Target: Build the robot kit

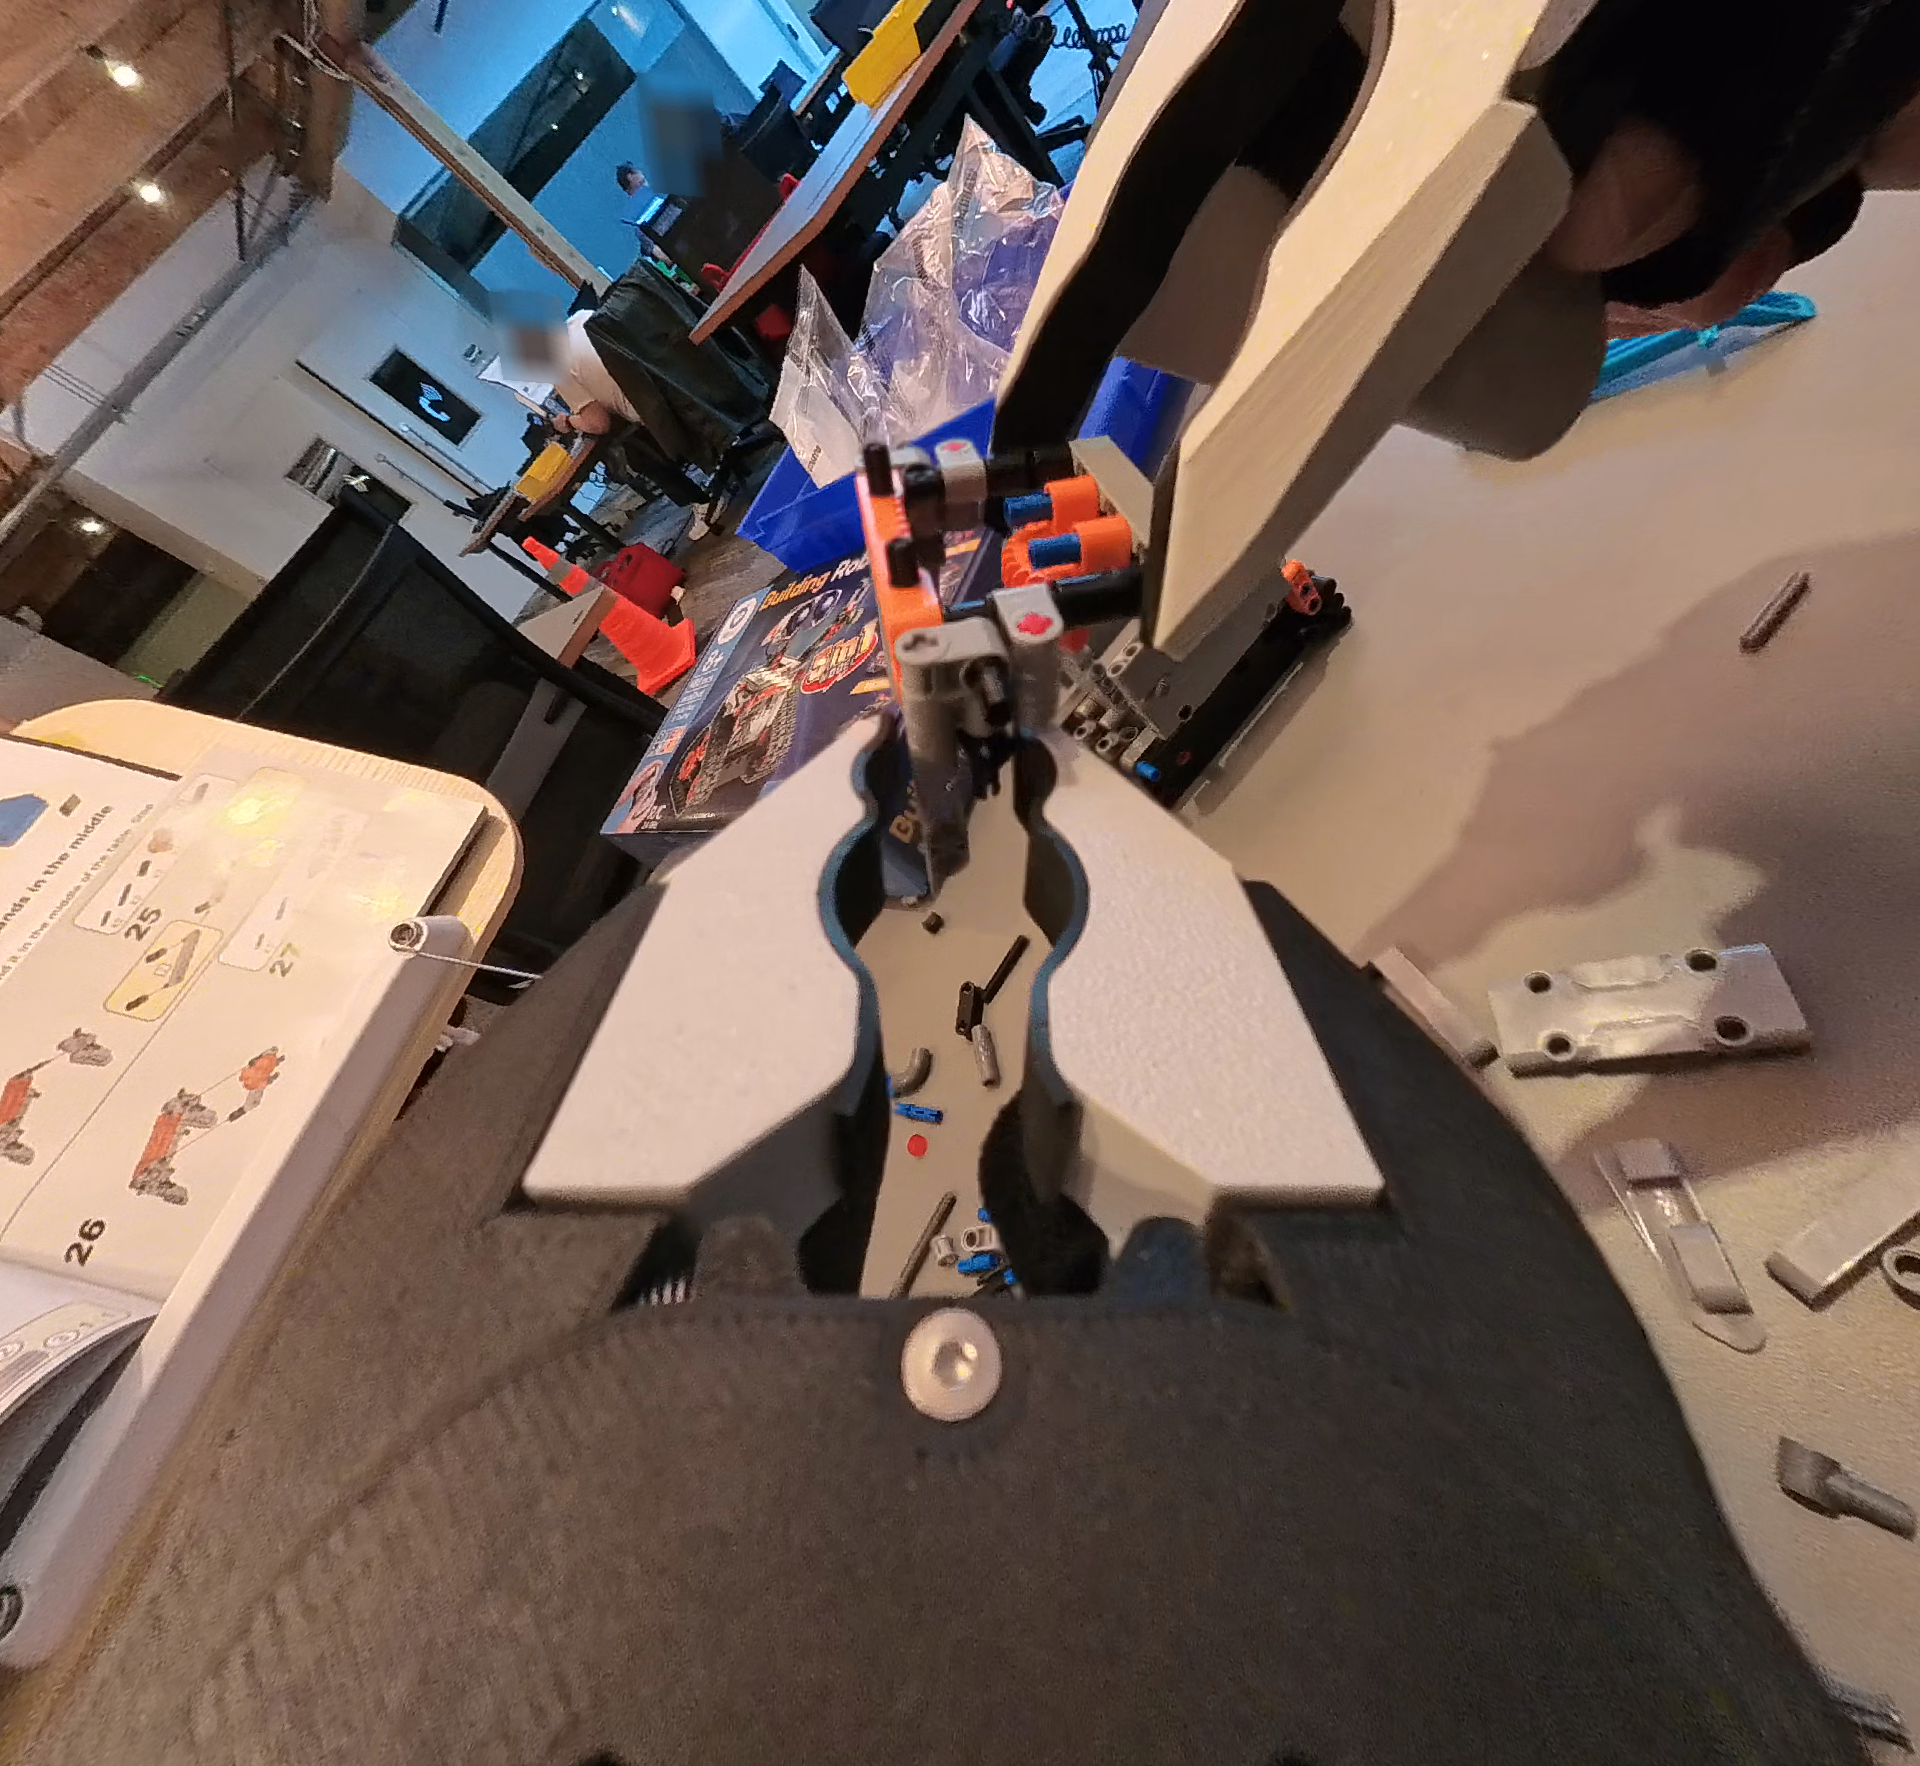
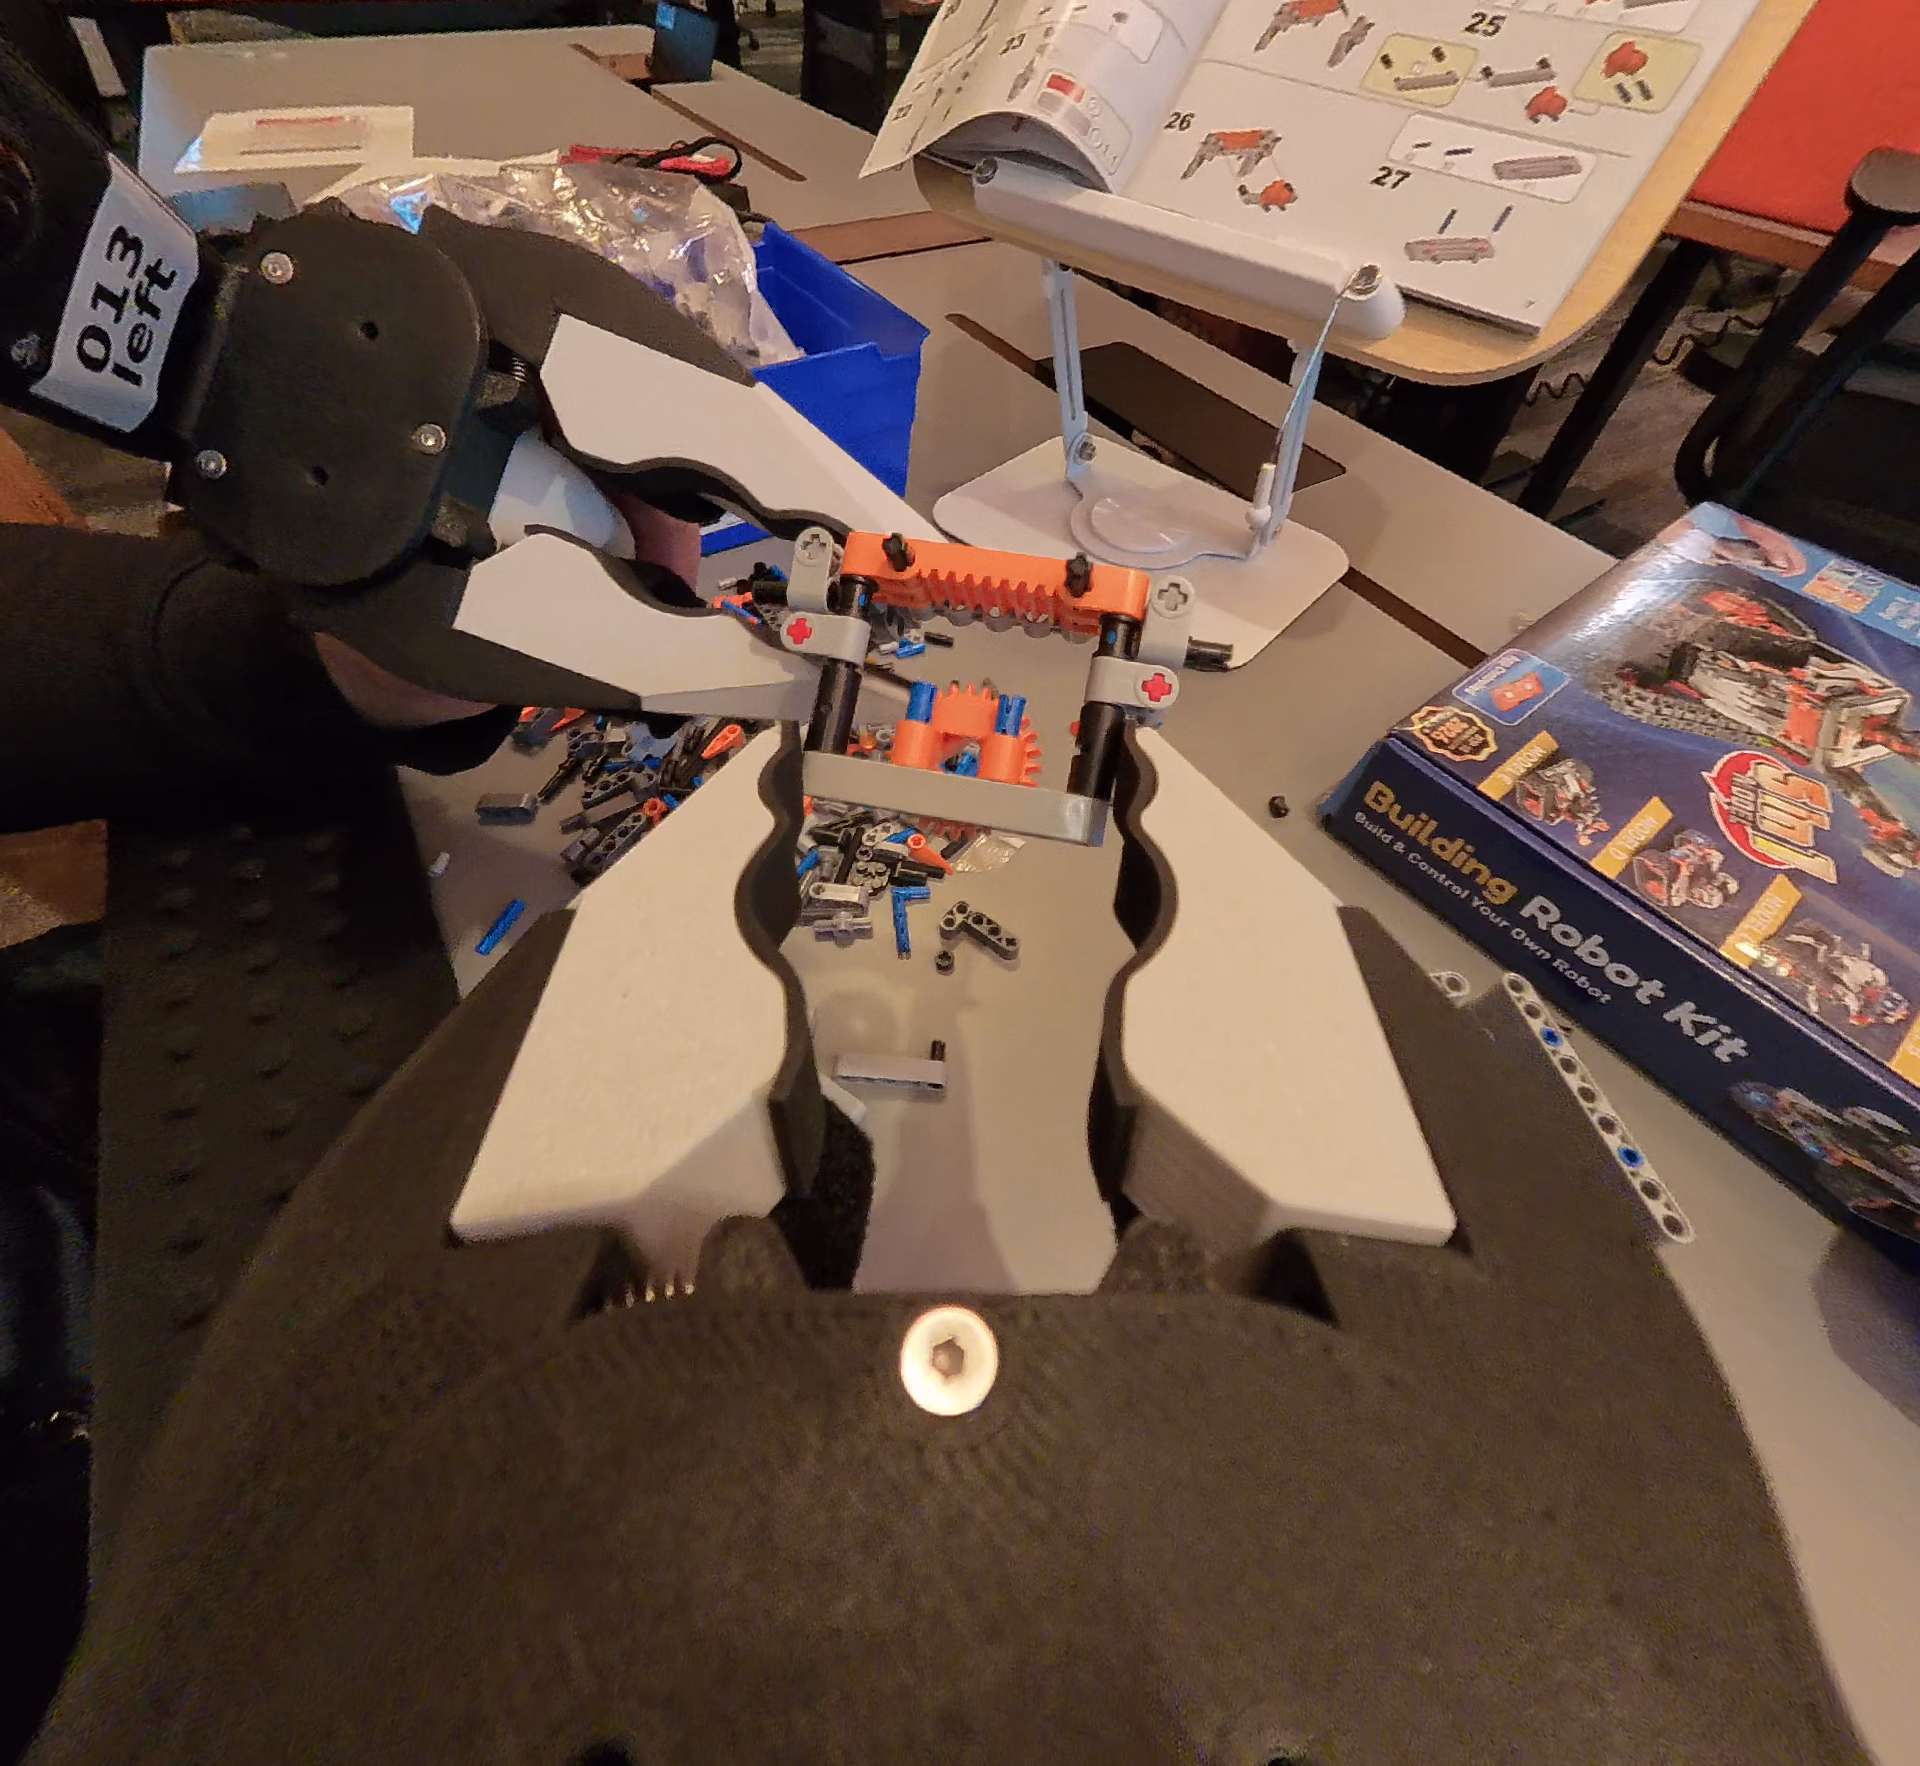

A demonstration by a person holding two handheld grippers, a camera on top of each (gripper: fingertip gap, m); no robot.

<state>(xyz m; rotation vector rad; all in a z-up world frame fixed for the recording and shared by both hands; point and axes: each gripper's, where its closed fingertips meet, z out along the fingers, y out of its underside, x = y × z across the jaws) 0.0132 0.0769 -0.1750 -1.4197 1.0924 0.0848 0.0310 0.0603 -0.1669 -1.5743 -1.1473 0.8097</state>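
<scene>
A small frame assembly (image 2: 987, 589) has an orange toothed bar on top, black posts, grey connectors with red crosses, orange gears inside and a grey beam below. My right gripper (image 2: 961, 760) is shut on the ends of its grey bottom beam and holds it above the table. My left gripper (image 2: 852, 625) reaches in from the left and is shut on the frame's left black post. In the left wrist view the assembly (image 1: 904, 563) stands upright between my left gripper's tips (image 1: 961, 755). The right gripper (image 1: 1091, 542) comes down onto it from the upper right.
Loose small parts (image 2: 883, 875) lie on the grey table under the assembly. An open instruction booklet (image 2: 1351, 106) rests on a white stand behind. A blue kit box (image 2: 1662, 833) lies at right, with a long grey holed beam (image 2: 1600, 1103) beside it. A blue bin (image 2: 852, 366) with plastic bags stands at back left.
</scene>
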